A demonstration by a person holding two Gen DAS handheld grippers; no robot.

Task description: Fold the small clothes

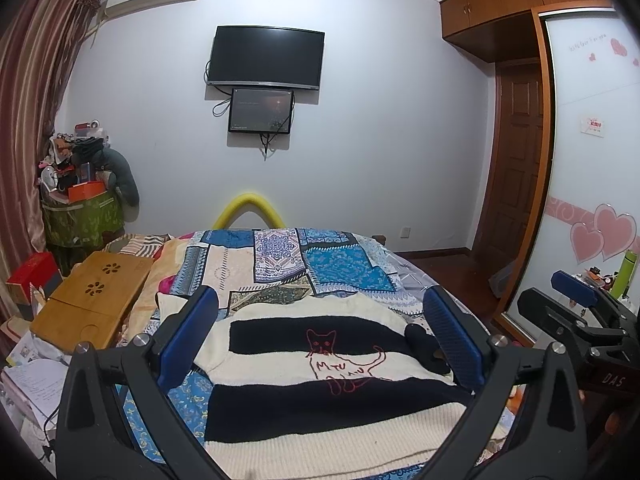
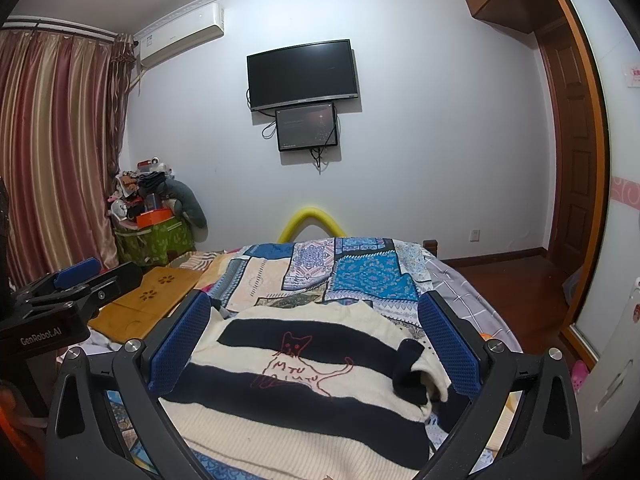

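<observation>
A small cream and black striped sweater (image 1: 304,392) with a red cat outline lies spread on the patchwork bed cover (image 1: 340,272). It also shows in the right wrist view (image 2: 304,392), with one sleeve (image 2: 416,376) folded in at its right side. My left gripper (image 1: 320,340) is open and empty, held above the sweater. My right gripper (image 2: 316,348) is open and empty, also above the sweater. The right gripper shows at the right edge of the left wrist view (image 1: 576,304). The left gripper shows at the left of the right wrist view (image 2: 76,280).
A bamboo lap tray (image 1: 92,300) lies on the bed's left side. A cluttered green bin (image 1: 80,216) stands by the curtain. Papers and a red box (image 1: 32,276) lie at the left. A wardrobe with heart stickers (image 1: 592,160) stands right of the bed.
</observation>
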